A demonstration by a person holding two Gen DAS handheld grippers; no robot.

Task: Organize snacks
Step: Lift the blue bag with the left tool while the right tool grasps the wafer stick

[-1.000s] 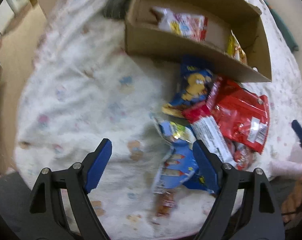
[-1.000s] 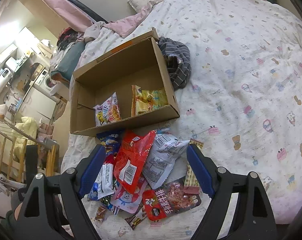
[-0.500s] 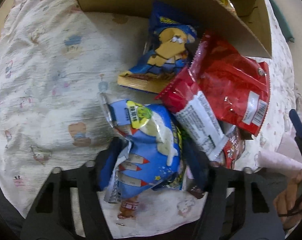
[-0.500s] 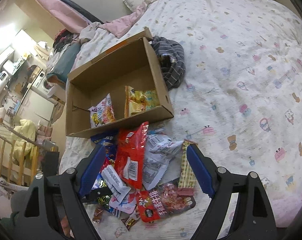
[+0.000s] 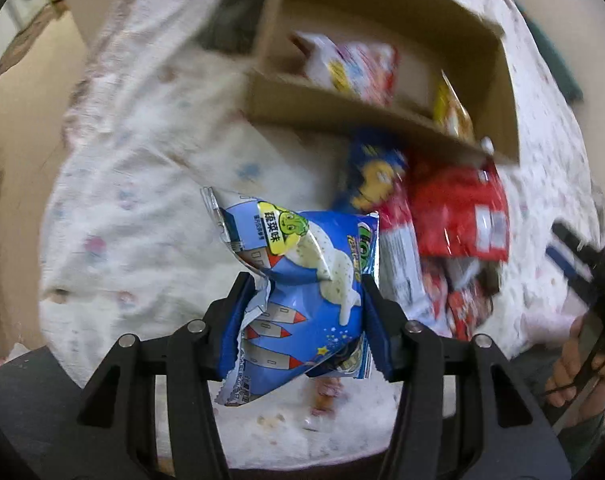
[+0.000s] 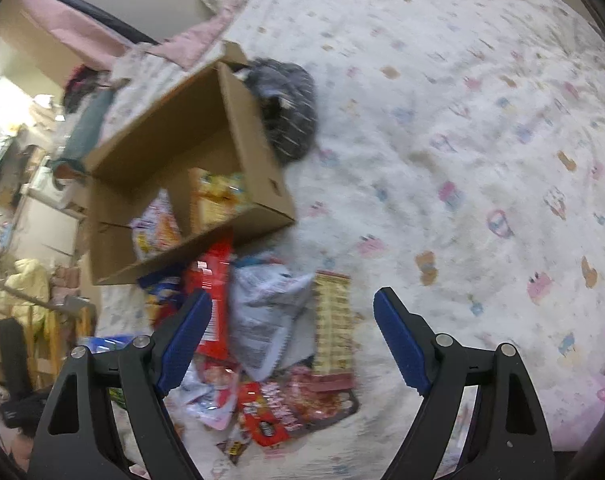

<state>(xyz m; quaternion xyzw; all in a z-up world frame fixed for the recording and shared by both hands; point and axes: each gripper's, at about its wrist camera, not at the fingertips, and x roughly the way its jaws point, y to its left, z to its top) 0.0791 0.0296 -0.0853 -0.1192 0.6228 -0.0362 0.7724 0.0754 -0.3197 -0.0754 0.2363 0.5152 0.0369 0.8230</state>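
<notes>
The left gripper (image 5: 308,308) is closing its blue ribbed pads on a crinkly, glossy blue snack bag (image 5: 302,280), held above the bed (image 5: 142,200). The right gripper (image 6: 292,332) stands wide and empty over the heap of foil packets (image 6: 262,320) lying beside the corrugated cardboard box (image 6: 246,120).

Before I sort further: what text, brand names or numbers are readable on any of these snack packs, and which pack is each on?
"蔬菜味": yellow tag on the blue snack bag between the left gripper pads.
Green lettering along that bag's right edge: cut off by a fold, unreadable.
Red packets, their white labels, and the packs in the cardboard box: blurred.
Right wrist view, grey bag and red pack: print too blurred.
</notes>
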